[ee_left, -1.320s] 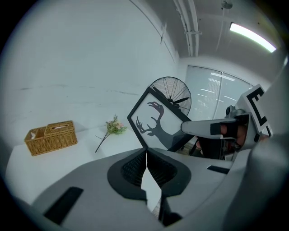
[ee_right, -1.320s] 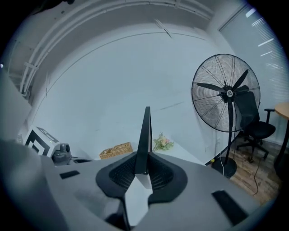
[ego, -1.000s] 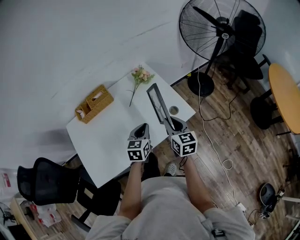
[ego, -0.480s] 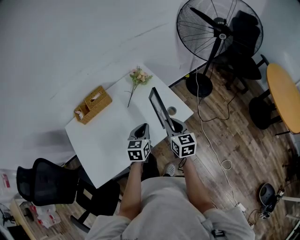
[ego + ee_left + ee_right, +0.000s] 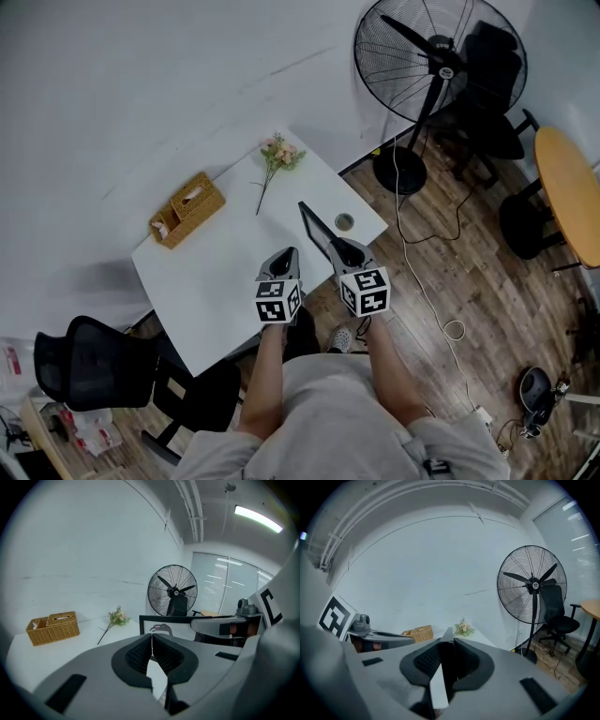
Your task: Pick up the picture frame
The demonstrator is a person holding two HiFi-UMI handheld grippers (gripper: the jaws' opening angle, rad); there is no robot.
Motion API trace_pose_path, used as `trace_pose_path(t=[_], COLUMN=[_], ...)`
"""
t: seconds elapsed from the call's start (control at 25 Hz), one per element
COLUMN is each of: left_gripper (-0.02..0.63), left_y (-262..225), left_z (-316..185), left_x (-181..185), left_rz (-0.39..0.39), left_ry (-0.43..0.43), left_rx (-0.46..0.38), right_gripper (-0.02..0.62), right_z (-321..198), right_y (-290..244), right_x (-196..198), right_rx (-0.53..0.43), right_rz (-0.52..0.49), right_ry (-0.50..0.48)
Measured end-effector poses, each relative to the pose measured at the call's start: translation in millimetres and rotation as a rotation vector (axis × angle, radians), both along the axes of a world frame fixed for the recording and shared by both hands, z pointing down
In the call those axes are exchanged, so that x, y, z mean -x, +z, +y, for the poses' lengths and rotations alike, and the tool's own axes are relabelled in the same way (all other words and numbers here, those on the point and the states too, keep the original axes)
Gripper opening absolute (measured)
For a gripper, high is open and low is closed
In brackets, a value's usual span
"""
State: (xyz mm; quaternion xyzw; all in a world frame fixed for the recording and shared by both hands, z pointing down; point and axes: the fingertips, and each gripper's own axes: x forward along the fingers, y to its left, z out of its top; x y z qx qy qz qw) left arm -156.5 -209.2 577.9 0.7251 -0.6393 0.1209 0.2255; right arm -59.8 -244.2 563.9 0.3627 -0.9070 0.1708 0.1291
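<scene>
R gripper (image 5: 446, 659) pinches the thin black-rimmed picture frame (image 5: 317, 228) by its near end. The frame stands on edge over the white table (image 5: 216, 281), w/ its dark bird-head print (image 5: 161, 629) facing L. L gripper (image 5: 151, 641) has its jaws pressed together, empty. Vs 1 s ago, the frame's far end sits further back from the pink flower sprig (image 5: 277, 155).

Basket (image 5: 188, 208) on the table (image 5: 216, 272) at left, flowers (image 5: 277, 159) at the back, picture frame (image 5: 317, 234) at right, fan (image 5: 427, 66) behind the table.
</scene>
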Motion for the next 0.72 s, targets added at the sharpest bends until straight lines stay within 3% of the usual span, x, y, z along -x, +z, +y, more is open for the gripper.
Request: trace_pose_path(t=[0.72], left_gripper=[0.026], left_y=[-2.5], left_z=[4.0], left_x=[2.7], left_rz=[0.007], left_ry=[0.003], left_rx=[-0.014], right_gripper=[0.071], right_z=[2.8], right_y=[-4.3], right_x=[0.0], right_rx=[0.000], right_rz=[-0.018], right_ry=[0.014])
